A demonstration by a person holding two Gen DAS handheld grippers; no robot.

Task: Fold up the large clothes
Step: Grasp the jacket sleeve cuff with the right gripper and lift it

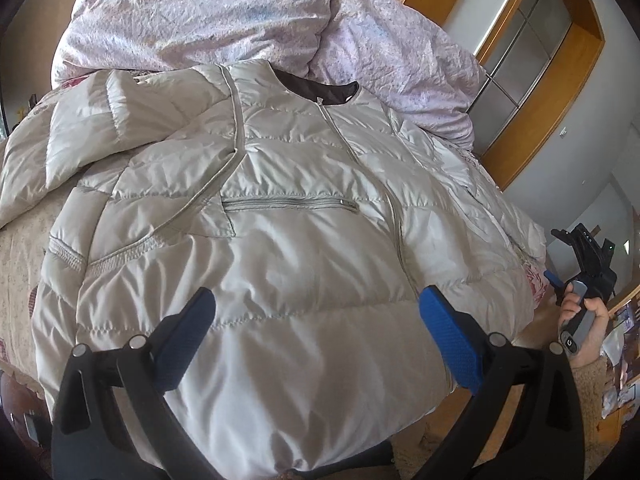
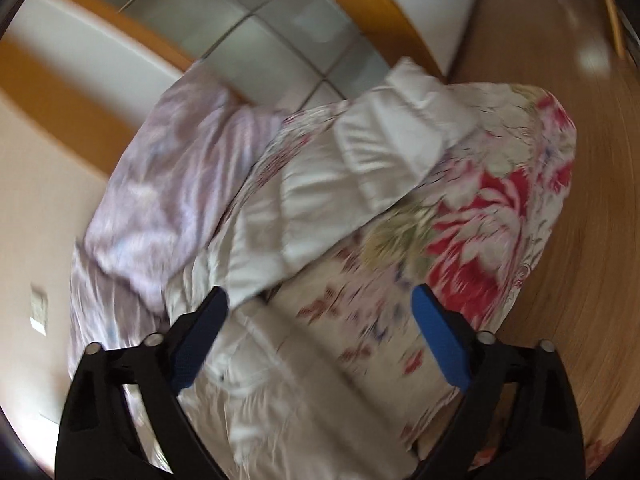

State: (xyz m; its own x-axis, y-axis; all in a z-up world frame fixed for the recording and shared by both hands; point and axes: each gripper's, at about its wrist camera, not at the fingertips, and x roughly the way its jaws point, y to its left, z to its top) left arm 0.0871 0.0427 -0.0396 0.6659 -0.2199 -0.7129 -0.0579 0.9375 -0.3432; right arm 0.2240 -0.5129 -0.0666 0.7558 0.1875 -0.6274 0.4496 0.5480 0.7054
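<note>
A pale grey puffer jacket [image 1: 280, 208] lies front up on the bed, zipped, collar toward the far side. One sleeve is folded across its chest at the left. My left gripper [image 1: 316, 308] hovers open over the jacket's lower front, its blue pads wide apart with nothing pinched. The right wrist view is blurred. It shows the jacket's other sleeve [image 2: 360, 168] lying on the floral bedspread, and my right gripper [image 2: 320, 300] open above the fabric just below it, holding nothing. A hand [image 1: 580, 316] carries that gripper beside the bed's right edge.
A crumpled lilac duvet [image 1: 200, 12] is heaped behind the jacket's collar. The floral bedspread [image 2: 500, 208] covers the bed down to its corner. A wood-framed glass door [image 1: 532, 48] stands on the far wall, and wooden floor [image 2: 580, 248] lies to the right of the bed.
</note>
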